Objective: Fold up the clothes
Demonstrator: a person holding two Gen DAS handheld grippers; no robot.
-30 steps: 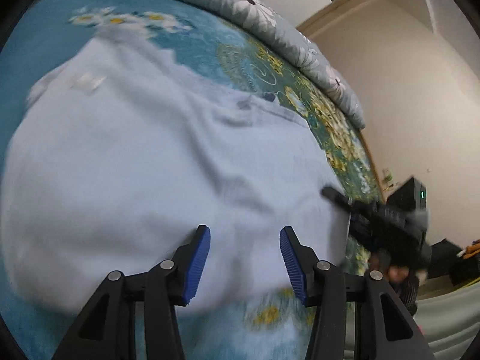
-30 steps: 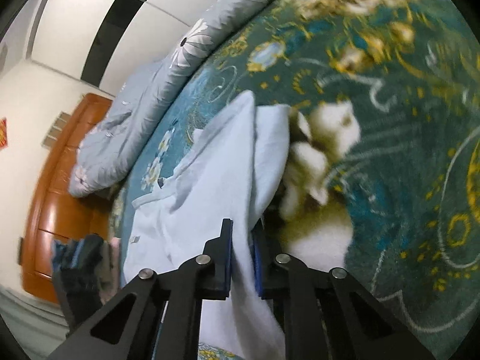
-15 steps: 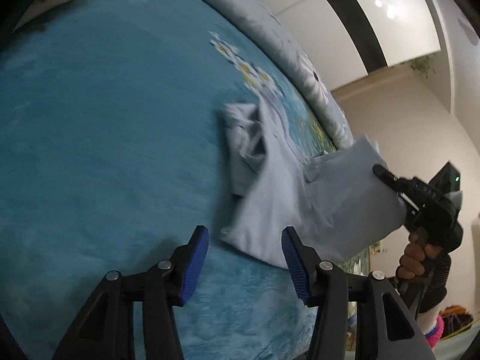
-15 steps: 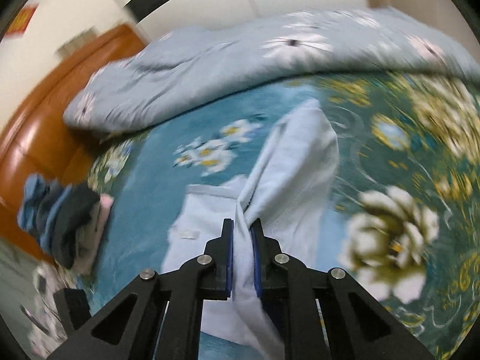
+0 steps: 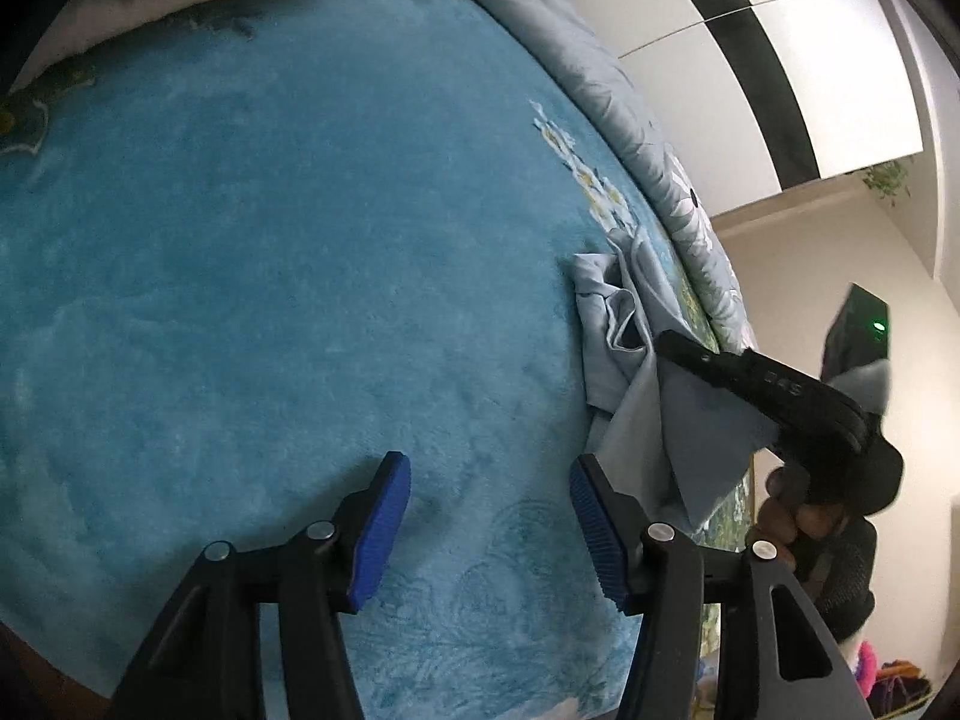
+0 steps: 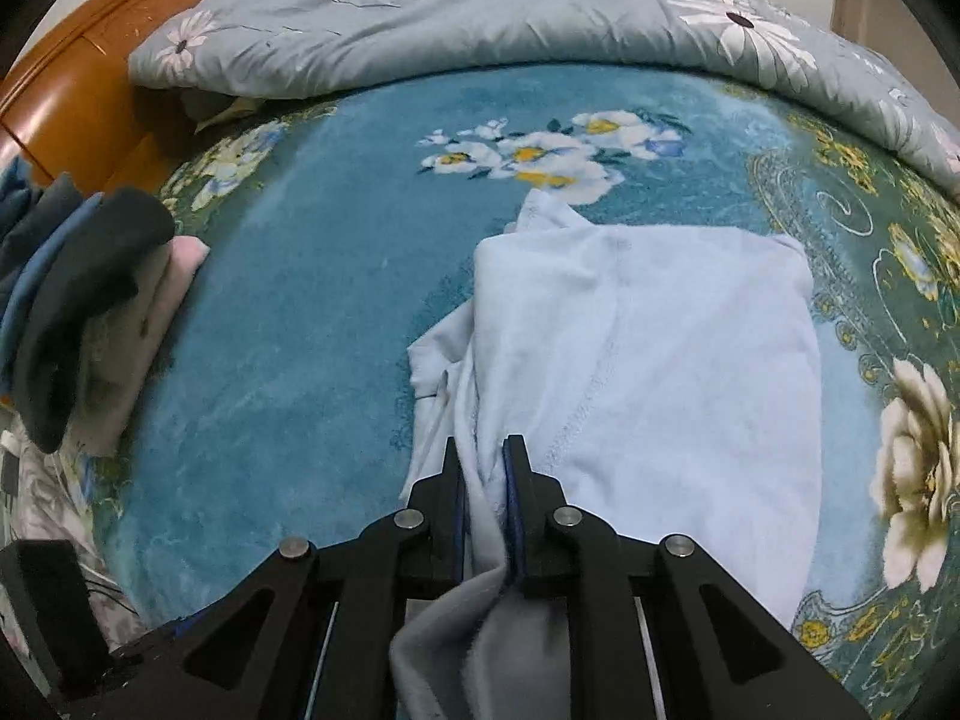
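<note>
A pale blue garment (image 6: 648, 360) lies folded over on the teal floral blanket (image 6: 312, 312). My right gripper (image 6: 485, 468) is shut on its near edge, and the cloth bunches between the jaws. In the left wrist view the same garment (image 5: 630, 360) hangs crumpled from the right gripper (image 5: 678, 342) at the right. My left gripper (image 5: 489, 504) is open and empty above bare blanket (image 5: 270, 270), to the left of the garment.
A stack of folded clothes (image 6: 78, 312) in dark blue, grey and pink sits at the left of the bed. A grey floral quilt (image 6: 480, 12) is bunched along the far side. A wooden headboard (image 6: 78, 78) stands at the left.
My right gripper lifted and carried the garment's edge across, folding it over itself. My left gripper let go, moved off the garment and now hangs over bare blanket.
</note>
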